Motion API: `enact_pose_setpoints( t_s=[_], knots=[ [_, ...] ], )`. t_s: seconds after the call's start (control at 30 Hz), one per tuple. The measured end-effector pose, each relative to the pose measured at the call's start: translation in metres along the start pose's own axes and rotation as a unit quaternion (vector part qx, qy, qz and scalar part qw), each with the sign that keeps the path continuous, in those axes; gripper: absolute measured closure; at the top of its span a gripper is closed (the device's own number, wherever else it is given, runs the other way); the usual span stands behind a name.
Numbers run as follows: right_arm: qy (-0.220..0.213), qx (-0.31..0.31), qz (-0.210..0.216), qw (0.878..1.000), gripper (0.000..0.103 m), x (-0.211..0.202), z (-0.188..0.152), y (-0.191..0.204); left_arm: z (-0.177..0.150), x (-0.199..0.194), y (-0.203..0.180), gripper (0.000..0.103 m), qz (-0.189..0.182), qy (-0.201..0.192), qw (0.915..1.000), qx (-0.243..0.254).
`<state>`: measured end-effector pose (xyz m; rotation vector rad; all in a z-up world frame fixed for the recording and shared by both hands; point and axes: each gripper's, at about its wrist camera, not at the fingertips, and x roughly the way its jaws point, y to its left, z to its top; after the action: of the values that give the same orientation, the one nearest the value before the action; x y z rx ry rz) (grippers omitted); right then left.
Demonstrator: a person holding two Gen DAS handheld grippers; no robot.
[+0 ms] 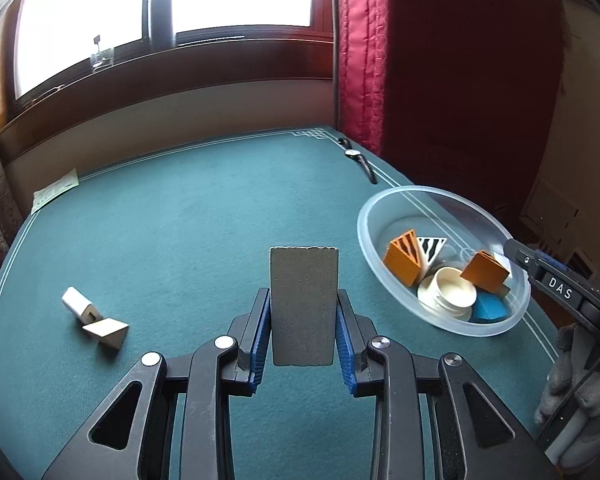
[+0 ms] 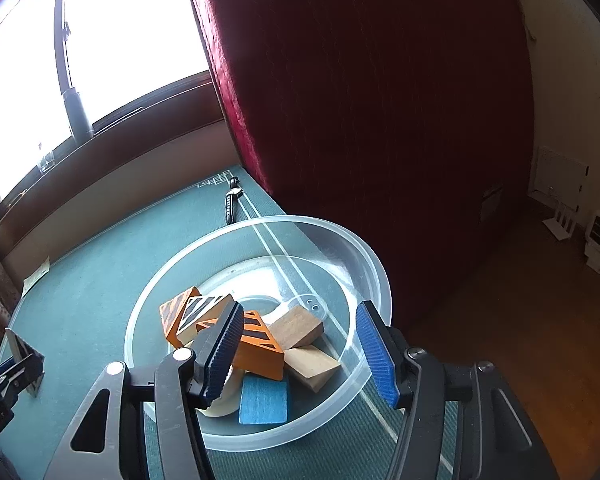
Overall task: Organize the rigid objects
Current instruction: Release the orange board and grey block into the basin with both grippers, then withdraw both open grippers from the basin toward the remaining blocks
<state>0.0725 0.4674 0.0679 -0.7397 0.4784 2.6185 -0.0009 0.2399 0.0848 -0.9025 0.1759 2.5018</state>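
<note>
Two grippers work over a green table (image 1: 180, 220) that stands under a window and beside a red curtain (image 1: 440, 60). Near the table's right edge is a clear bowl (image 2: 374, 276), the biggest loose thing. Inside it lie two orange blocks with black stripes (image 2: 260, 348), a white striped block (image 2: 202, 308), two plain wood blocks (image 2: 296, 326), a blue block (image 2: 264, 402) and a white round lid (image 1: 448, 294), all crowded together and touching.

The right gripper (image 2: 300, 350) hangs over the bowl's near side, its fingers apart with nothing pressed between them; the blocks are under it.

The left gripper (image 1: 303, 332) is clamped on a grey slab (image 1: 304, 304), which stands upright between the blue pads, above the cloth and left of the bowl.

To the far left, two pale wood pieces (image 1: 94, 318) lie on the table, touching each other. A wristwatch (image 1: 360, 160) lies at the far edge near the curtain, and a paper slip (image 1: 56, 192) at the far left corner.
</note>
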Motion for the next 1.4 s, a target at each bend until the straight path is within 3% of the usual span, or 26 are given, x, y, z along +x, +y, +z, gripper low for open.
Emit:
enact_pose_setpoints(
  t_s=[0.53,0.6,0.63,0.67,0.7,0.97,1.4],
  knots=[
    [-0.003,0.013,0.01,1.0,0.041,-0.002,0.007,-0.003,0.031,0.04,-0.068,0.072,-0.09,0.017,0.9955,0.024],
    [-0.003,0.014,0.011,1.0,0.041,-0.003,0.008,-0.004,0.034,0.046,-0.073,0.065,-0.101,0.011,0.9946,0.023],
    [-0.003,0.015,0.011,1.0,0.041,-0.003,0.008,-0.004,0.035,0.049,-0.075,0.057,-0.101,0.01,0.9946,0.025],
    [-0.003,0.016,0.011,1.0,0.041,-0.003,0.008,-0.004,0.035,0.052,-0.074,0.038,-0.095,0.008,0.9951,0.025],
    [-0.002,0.017,0.011,1.0,0.041,-0.003,0.009,-0.004,0.033,0.053,-0.072,0.032,-0.088,0.003,0.9959,0.02],
    [0.002,0.015,0.011,1.0,0.041,-0.001,0.008,-0.004,0.016,0.058,-0.052,0.032,-0.07,0.019,0.9974,0.002],
    [0.004,0.011,0.013,1.0,0.041,-0.003,0.005,-0.001,-0.003,0.057,-0.049,0.032,-0.066,0.044,0.9969,0.002]
  ],
)
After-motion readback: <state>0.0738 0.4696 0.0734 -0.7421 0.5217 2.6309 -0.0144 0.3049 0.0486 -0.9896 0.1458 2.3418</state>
